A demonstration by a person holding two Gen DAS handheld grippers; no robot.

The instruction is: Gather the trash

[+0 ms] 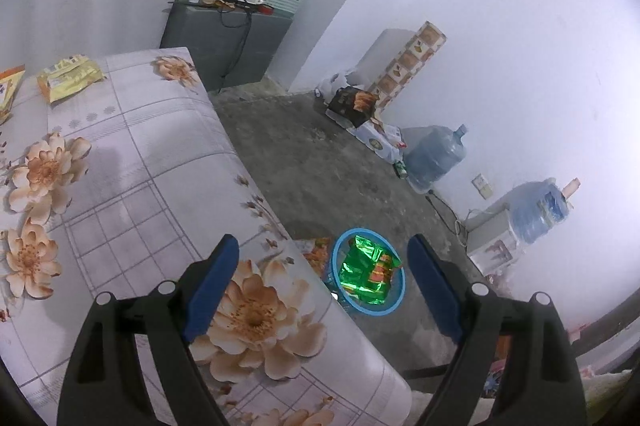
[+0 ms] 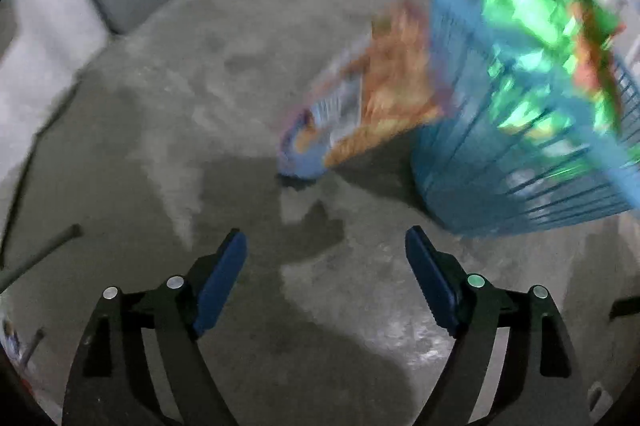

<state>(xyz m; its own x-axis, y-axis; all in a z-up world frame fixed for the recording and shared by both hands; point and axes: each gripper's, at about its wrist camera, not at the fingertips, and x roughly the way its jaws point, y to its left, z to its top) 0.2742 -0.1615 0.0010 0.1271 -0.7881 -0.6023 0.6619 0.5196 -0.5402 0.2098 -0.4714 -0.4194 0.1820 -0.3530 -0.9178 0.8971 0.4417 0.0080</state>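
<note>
Green wrapper [image 1: 370, 274] lies in blue basket [image 1: 394, 300] on floor, between and beyond the spread fingers of left tool [image 1: 324, 286], tool empty. Orange packet [image 2: 384, 98] on floor leans against basket, ahead of right tool [image 2: 326, 274], jaws apart, empty. Yellow packet [image 1: 70, 76] on floral surface [image 1: 160, 166]

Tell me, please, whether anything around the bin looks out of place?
Yes: an orange snack packet lies on the floor, leaning against the outside of the blue basket rather than inside it, where the green wrapper sits.
</note>
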